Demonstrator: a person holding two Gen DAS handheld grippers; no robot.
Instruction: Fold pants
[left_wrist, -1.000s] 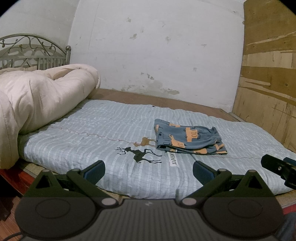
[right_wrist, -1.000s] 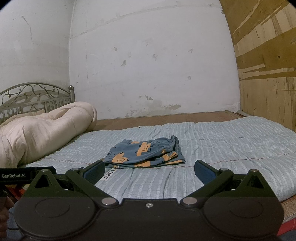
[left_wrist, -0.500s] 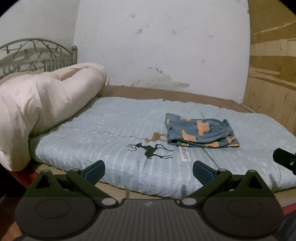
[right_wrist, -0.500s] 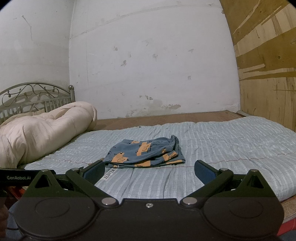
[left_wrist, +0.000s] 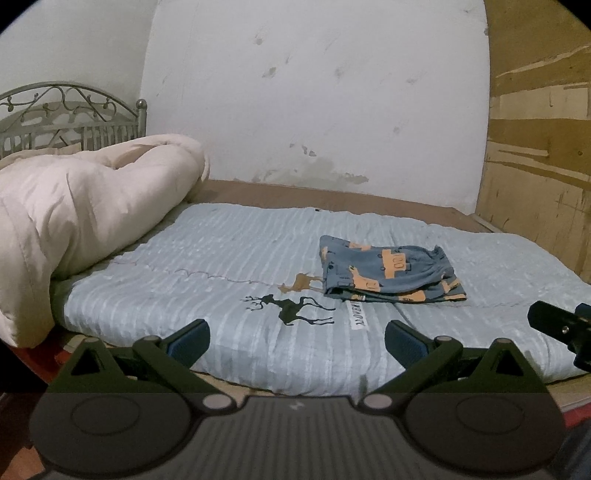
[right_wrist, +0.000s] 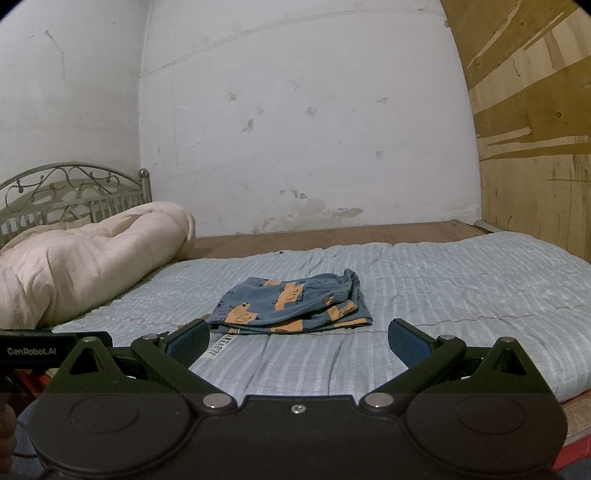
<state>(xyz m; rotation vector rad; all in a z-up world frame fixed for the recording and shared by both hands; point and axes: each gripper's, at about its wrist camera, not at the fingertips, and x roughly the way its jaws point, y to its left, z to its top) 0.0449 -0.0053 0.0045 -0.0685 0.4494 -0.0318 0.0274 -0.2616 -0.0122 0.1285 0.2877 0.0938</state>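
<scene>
Pants (right_wrist: 291, 306): blue with orange print, lying as a compact folded stack on the pale blue quilt (right_wrist: 443, 295), centre of the right wrist frame, right of centre in the left wrist frame (left_wrist: 388, 273).

Largest first. We note the quilt filling the middle band of both frames, then the cream duvet (left_wrist: 74, 221) bunched at left, with a metal headboard (left_wrist: 70, 110) behind it at upper left. A deer print (left_wrist: 291, 310) sits on the quilt just left of the pants, low in the left wrist frame.

Our left gripper (left_wrist: 297, 338) is spread wide and empty, at the bottom edge, well short of the cloth. Our right gripper (right_wrist: 299, 338) is likewise agape, holding nothing, just before the near edge of the stack.

We judge the folding done, or nearly so; the layers lie roughly squared. Next move, if any: tidy the loose front edges, or pull both tools away.
</scene>
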